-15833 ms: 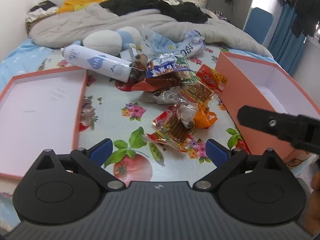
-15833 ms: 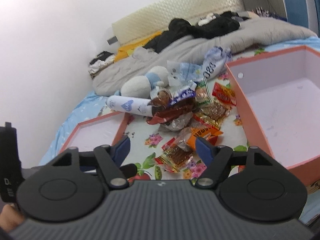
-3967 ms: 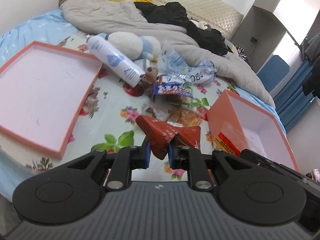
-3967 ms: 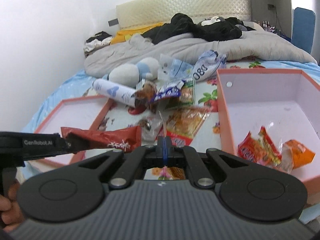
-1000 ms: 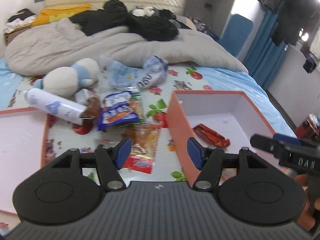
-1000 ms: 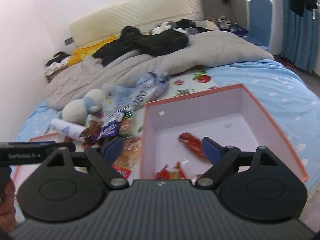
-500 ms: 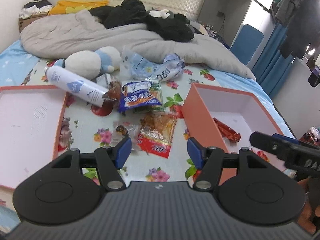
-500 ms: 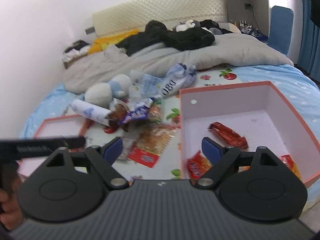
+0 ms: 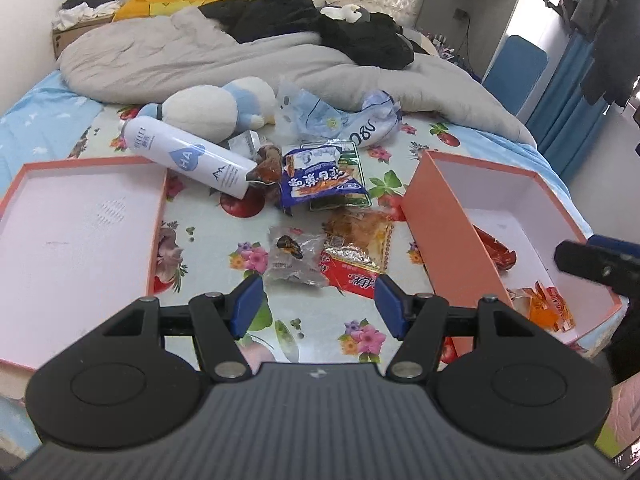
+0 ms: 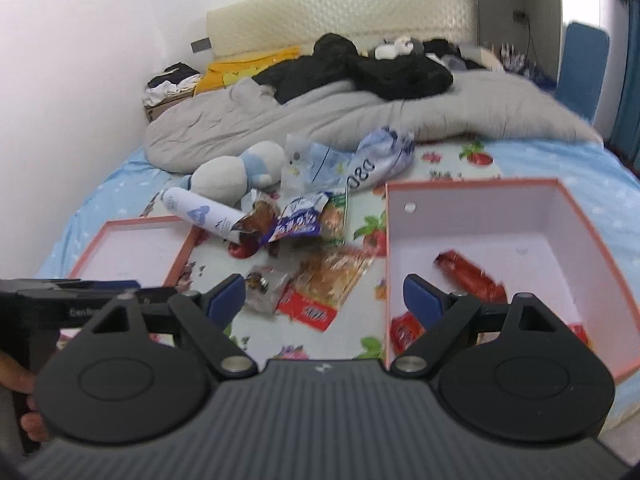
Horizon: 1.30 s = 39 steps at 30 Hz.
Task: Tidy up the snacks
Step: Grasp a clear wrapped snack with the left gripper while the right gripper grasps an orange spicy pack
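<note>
Both tongs, left (image 9: 316,304) and right (image 10: 324,300), are hanging apart and empty over the bed (image 9: 320,320). At twelve o'clock, the clear packet (image 9: 294,260) is overlapping the red one (image 9: 354,256), risking a double grab.

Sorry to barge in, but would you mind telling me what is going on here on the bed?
A person is sorting snacks into the deep orange box with two handheld grippers. The left gripper and right gripper are both open and empty. A few red and orange packets already lie in the box. Still loose on the flowered sheet are a clear packet, a red-and-gold packet and a blue packet. The shallow lid holds nothing.
</note>
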Motion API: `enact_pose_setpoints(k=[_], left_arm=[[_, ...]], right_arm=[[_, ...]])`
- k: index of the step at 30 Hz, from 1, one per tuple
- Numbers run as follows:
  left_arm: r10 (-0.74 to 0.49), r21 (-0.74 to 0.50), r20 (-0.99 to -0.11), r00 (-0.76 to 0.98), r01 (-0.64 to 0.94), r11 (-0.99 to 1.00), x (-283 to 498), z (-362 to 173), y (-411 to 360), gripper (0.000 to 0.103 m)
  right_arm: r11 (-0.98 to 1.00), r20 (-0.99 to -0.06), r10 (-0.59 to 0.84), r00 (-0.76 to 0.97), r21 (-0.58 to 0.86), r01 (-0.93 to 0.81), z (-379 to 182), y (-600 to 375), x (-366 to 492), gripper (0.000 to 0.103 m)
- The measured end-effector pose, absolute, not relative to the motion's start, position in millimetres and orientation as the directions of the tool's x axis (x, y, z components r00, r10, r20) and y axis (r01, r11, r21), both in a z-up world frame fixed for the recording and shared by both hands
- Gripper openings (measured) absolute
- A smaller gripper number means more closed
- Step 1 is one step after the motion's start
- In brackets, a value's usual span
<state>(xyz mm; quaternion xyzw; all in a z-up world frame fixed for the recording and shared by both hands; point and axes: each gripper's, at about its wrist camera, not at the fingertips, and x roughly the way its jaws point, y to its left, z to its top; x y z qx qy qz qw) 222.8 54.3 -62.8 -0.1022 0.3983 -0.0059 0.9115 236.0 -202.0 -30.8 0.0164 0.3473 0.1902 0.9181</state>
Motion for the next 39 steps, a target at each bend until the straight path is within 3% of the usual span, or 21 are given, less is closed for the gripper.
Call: enact_pose_setpoints(k=[11, 18, 22, 30, 39], left_arm=[[-0.075, -0.159, -0.735, 0.673, -0.064, 0.985, 223.4, -94.4, 73.9, 0.067], [-0.110, -0.160, -0.766, 0.633, -0.021, 0.987, 260.6, -115.9, 80.0, 0.071], [-0.127, -0.170, -0.796, 0.592, -0.017, 0.985, 294.2, -130.0, 89.3, 0.072], [-0.164, -0.234, -0.817, 0.552, -0.058, 0.970, 330.6, -172.1, 112.3, 0.072], [-0.179, -0.241, -0.774, 0.607, -0.021, 0.970, 350.9, -193.8, 106.8, 0.070]], right_arm=[[0.885, -0.640, 0.443, 0.628, 0.196, -0.423, -98.9, -162.4, 204.8, 0.087], [0.898, -0.612, 0.430, 0.664, 0.218, -0.382, -127.0, -123.9, 215.3, 0.087], [0.912, -0.625, 0.408, 0.666, 0.303, -0.275, -143.7, -124.1, 239.1, 0.087], [0.938, -0.665, 0.342, 0.663, 0.285, -0.198, -160.9, -116.8, 301.9, 0.084], [0.950, -0.718, 0.296, 0.630, 0.289, -0.117, -193.7, -112.0, 379.3, 0.084]])
